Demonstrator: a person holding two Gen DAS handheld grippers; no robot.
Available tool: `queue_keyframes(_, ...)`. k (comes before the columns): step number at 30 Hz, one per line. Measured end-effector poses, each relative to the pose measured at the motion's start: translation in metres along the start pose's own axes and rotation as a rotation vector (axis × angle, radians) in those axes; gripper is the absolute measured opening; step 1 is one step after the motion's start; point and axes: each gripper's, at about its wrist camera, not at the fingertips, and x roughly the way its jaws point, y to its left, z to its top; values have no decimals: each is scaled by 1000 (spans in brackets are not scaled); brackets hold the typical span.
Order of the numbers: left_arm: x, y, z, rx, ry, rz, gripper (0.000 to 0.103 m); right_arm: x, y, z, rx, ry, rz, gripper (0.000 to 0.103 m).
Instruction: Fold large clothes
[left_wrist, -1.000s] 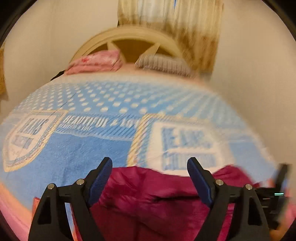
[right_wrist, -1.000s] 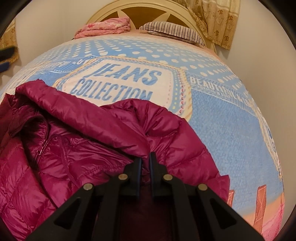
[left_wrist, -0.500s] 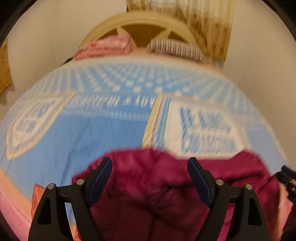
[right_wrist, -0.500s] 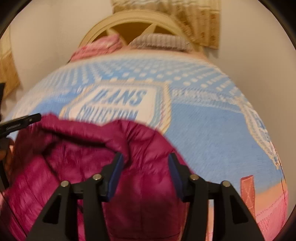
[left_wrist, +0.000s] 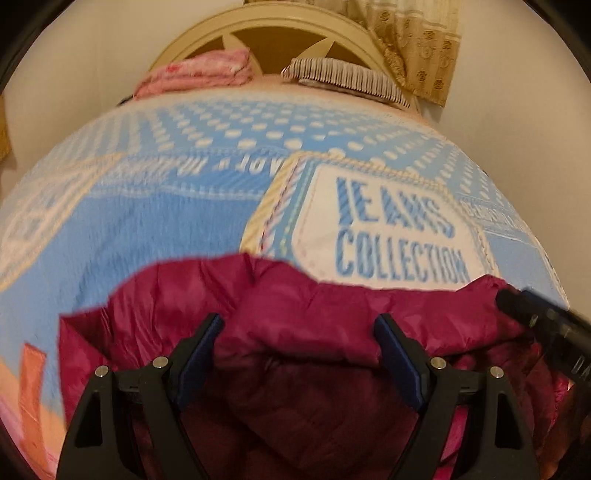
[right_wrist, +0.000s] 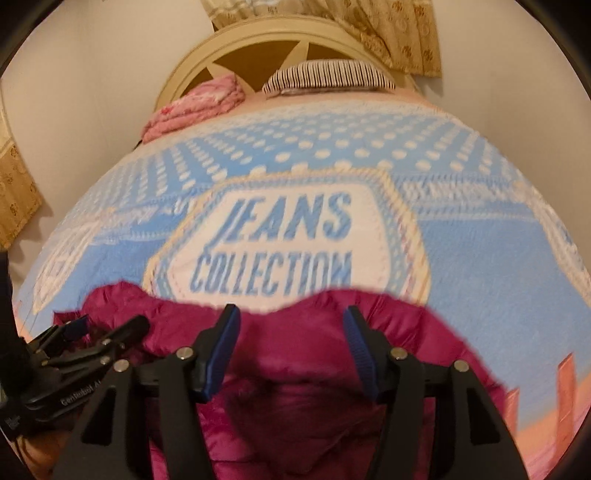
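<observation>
A magenta puffer jacket (left_wrist: 325, 317) lies bunched at the near end of the bed, also in the right wrist view (right_wrist: 295, 354). My left gripper (left_wrist: 299, 332) is open, its fingers spread over the jacket with fabric between them. My right gripper (right_wrist: 290, 325) is open above the jacket's right part, holding nothing. The right gripper shows at the right edge of the left wrist view (left_wrist: 543, 321). The left gripper shows at the left of the right wrist view (right_wrist: 92, 339).
The bed carries a light blue blanket (right_wrist: 480, 251) with a white "JEANS COLLECTION" patch (right_wrist: 280, 251). A folded pink blanket (left_wrist: 199, 74) and a striped pillow (left_wrist: 347, 77) lie by the cream headboard (right_wrist: 280, 40). Walls and curtains stand behind.
My right gripper opened and let go of the jacket, then rose. Both grippers moved toward each other over the jacket, which is now more bunched up.
</observation>
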Motion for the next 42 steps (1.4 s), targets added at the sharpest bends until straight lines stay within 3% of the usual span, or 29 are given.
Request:
queue_keyframes(6,9,-5,-9,29,4,22,84,11,-8,-25,9,26,-19,61)
queue_keyframes(21,29,-19,-17,96,45,103,89,30,0,-34,-53,48,-69,62)
queue_keyframes(42,32,-25,-17,122,52,155,94,41,14,-35,-123,74,-166,65)
